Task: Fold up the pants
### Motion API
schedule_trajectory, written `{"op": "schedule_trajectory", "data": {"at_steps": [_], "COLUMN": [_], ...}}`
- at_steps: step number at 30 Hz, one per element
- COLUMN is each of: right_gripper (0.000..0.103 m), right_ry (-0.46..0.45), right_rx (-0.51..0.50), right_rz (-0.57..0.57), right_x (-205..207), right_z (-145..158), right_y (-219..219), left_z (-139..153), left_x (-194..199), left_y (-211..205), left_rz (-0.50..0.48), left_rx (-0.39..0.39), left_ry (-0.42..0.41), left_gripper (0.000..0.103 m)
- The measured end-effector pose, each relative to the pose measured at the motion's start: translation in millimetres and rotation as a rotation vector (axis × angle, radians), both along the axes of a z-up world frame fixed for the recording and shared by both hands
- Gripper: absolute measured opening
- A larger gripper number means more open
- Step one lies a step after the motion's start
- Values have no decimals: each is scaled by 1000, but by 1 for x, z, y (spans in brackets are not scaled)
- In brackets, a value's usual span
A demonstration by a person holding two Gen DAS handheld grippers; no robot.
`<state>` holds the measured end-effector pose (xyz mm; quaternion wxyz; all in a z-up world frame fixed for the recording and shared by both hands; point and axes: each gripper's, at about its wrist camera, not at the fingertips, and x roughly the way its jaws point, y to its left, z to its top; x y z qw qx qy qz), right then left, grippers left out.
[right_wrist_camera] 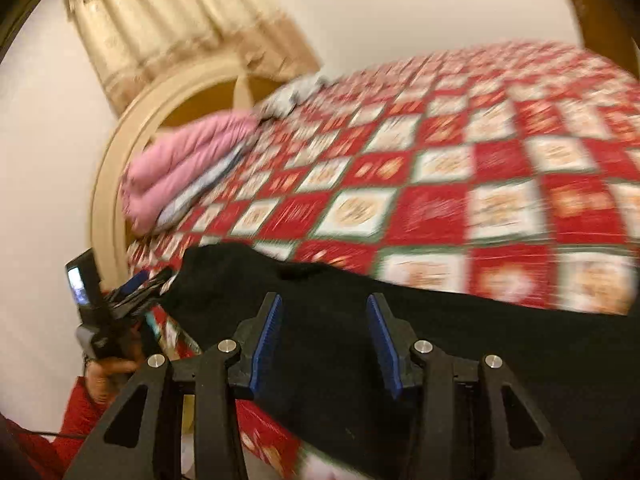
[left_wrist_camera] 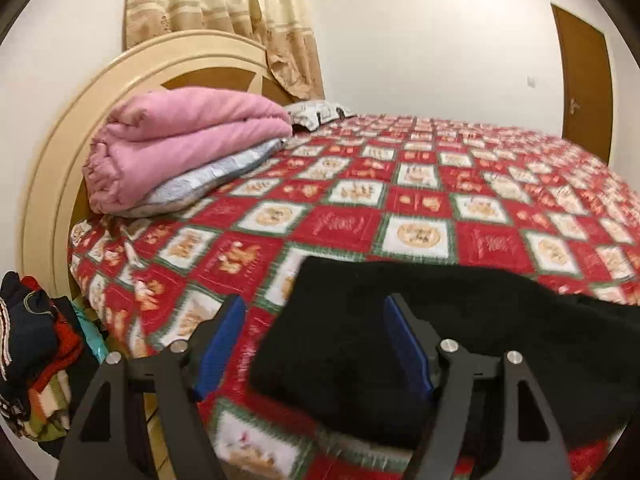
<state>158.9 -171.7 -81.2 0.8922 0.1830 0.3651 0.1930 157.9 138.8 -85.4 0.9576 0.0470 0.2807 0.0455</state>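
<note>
Two grippers, left gripper [left_wrist_camera: 316, 344] and right gripper [right_wrist_camera: 324, 344], gape over black pants [left_wrist_camera: 440, 340] near pink blanket [left_wrist_camera: 180, 140].

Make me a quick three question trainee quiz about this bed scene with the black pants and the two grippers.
1. True or false: the black pants lie on the checkered bedspread.
2. What sits nearest the headboard? A pink blanket, B laptop, C shoes.
3. How do the jaws of the left gripper and right gripper stand?

Key: 1 true. 2 A, the pink blanket. 3 open, gripping nothing.
</note>
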Motion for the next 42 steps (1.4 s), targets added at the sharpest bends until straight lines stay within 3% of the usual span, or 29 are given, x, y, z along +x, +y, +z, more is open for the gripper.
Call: {"op": "schedule_trajectory", "data": {"at_steps": [2,4,6,9,11,15,16,22,24,26,28,31,32,35,36,38,39,42], "right_gripper": [46,46,46,54,58,61,67,83,83,83,82,81,81,64,52,50,52,53], "right_ry": [63,90,106,113,125,200,208,229,215,215,207,281,303,389,410,450,457,375], "right_rx": [8,-3,-3,41,62,175,193,248,235,257,358,560,577,594,611,679,672,484], "right_rz": [52,75,92,119,155,250,263,363,391,378,335,338,345,377,392,432,422,188], "right_x": [26,41,51,59,66,77,80,108,117,129,147,172,178,193,197,199,198,187], "right_z": [-19,-32,-41,-47,-44,-52,-53,-50,-44,-38,-31,-39,-45,-71,-77,-83,-82,-65], "right_y": [22,37,48,59,67,90,95,123,129,119,92,60,57,52,48,34,27,-27], "left_z": [-24,-42,-45,-46,-48,-53,-54,-53,-53,-53,-53,-55,-55,-55,-55,-55,-54,-52], "left_x": [13,19,13,13,13,14,14,16,16,16,17,18,19,20,20,21,21,23], "left_y": [-4,3,11,14,17,24,24,21,21,22,23,24,24,25,26,27,27,29], "left_rz": [58,86,102,115,121,138,138,127,125,126,121,111,108,107,102,89,86,71], "left_rx": [38,1,-67,-56,-88,-186,-192,-166,-163,-160,-148,-116,-112,-119,-120,-122,-122,-104], "left_ry": [70,131,95,86,89,100,102,107,107,109,113,107,105,111,112,119,123,134], "left_gripper": [74,75,76,85,86,87,87,87,88,90,93,99,100,102,102,102,102,103]}}
